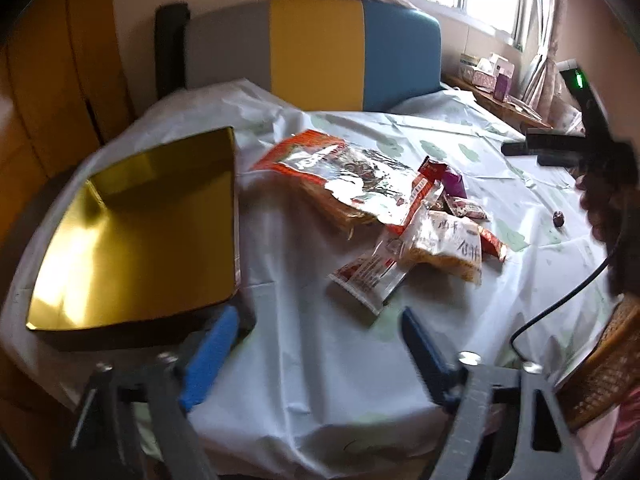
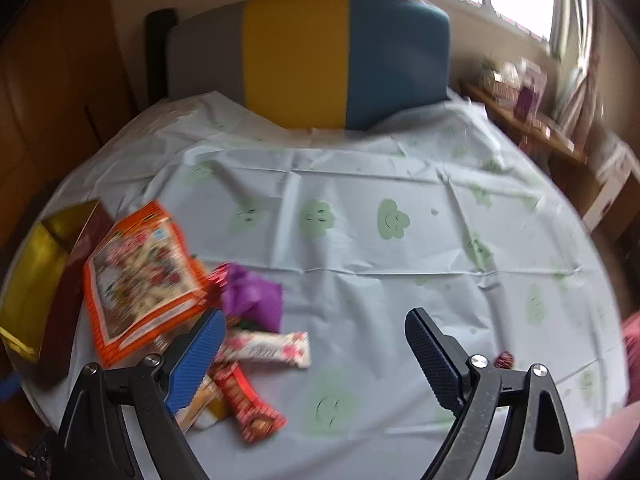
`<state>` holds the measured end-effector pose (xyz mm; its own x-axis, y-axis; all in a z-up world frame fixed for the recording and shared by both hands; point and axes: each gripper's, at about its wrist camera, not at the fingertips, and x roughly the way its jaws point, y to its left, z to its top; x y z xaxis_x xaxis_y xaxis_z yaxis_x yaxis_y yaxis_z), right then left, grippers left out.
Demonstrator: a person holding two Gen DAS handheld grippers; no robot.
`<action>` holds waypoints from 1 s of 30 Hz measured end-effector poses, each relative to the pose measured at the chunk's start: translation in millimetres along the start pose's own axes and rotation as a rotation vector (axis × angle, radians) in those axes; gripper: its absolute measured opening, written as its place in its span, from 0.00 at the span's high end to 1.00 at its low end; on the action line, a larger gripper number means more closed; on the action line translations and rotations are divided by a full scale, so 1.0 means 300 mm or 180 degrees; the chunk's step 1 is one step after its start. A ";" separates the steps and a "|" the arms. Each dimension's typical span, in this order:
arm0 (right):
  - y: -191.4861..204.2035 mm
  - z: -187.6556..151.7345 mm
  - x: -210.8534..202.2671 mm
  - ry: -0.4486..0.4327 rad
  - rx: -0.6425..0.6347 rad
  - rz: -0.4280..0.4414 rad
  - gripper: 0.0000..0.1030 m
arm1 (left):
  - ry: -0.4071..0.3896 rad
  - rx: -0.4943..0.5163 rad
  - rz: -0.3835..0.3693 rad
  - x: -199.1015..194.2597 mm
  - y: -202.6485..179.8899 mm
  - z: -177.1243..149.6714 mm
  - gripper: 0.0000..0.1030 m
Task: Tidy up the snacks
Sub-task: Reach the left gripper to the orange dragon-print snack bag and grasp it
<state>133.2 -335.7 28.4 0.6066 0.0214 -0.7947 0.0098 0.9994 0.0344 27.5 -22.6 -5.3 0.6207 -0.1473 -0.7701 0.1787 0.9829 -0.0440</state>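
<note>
On the smiley-printed tablecloth, snack packets' writing is unreadable; both grippers' fingers gape empty.

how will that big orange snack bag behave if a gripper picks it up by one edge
The big orange snack bag will probably sag and crinkle, since its foil face already looks wrinkled. Its glossy film may slip between the fingers. It lies flat and thin, so it is likely light.
</note>
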 end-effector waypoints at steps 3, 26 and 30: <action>-0.081 -0.013 0.088 0.0320 0.0321 -0.0079 0.23 | 0.0086 -0.0113 -0.0161 0.049 -0.007 0.055 0.48; -0.056 -0.014 0.143 0.0568 0.0141 0.0039 0.24 | -0.0037 -0.1031 -0.0299 0.376 0.059 0.360 0.95; -0.037 -0.018 0.154 0.0576 0.0050 -0.0012 0.24 | -0.0189 -0.0817 -0.0318 0.359 0.023 0.369 0.98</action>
<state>156.9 -345.8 -12.1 0.4535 0.0237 -0.8909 0.0252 0.9989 0.0395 180.0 -43.9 -18.1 0.6547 -0.2437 -0.7155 0.0468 0.9579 -0.2834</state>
